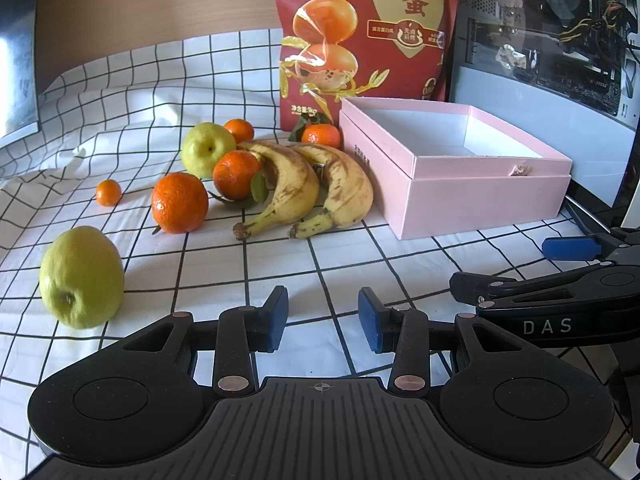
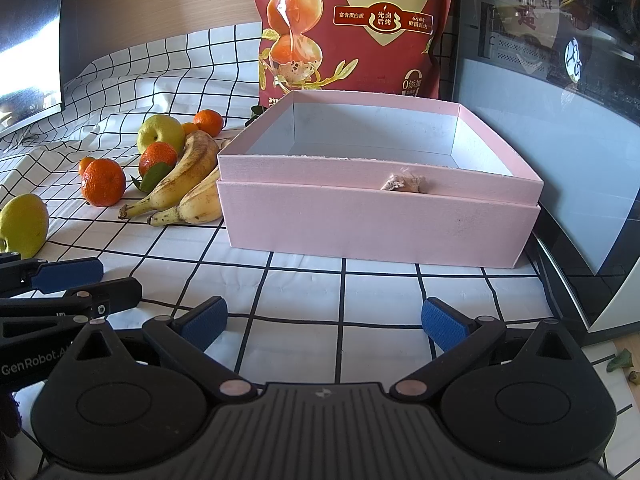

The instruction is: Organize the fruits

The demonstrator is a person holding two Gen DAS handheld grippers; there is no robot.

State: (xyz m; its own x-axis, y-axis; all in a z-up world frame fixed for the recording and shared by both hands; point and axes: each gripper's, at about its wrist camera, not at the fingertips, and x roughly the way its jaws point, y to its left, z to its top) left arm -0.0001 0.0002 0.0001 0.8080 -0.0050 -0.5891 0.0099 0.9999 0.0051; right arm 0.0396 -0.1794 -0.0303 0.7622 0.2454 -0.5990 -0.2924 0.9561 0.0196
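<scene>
An open pink box (image 1: 476,196) stands at the right, empty inside; it fills the middle of the right wrist view (image 2: 376,228). Left of it lie two spotted bananas (image 1: 312,188), several oranges (image 1: 180,202) and two green apples, one far (image 1: 206,148) and one near (image 1: 82,276). The same fruits show in the right wrist view, with the bananas (image 2: 188,188) touching the box's left side. My left gripper (image 1: 323,320) is open and empty above the cloth. My right gripper (image 2: 324,322) is wide open and empty in front of the box.
A red snack bag (image 1: 360,40) stands behind the fruit and box. A computer case (image 1: 560,40) is at the right, a monitor (image 1: 16,48) at the far left. The checked cloth (image 1: 240,272) covers the table; its right edge (image 2: 568,320) is near.
</scene>
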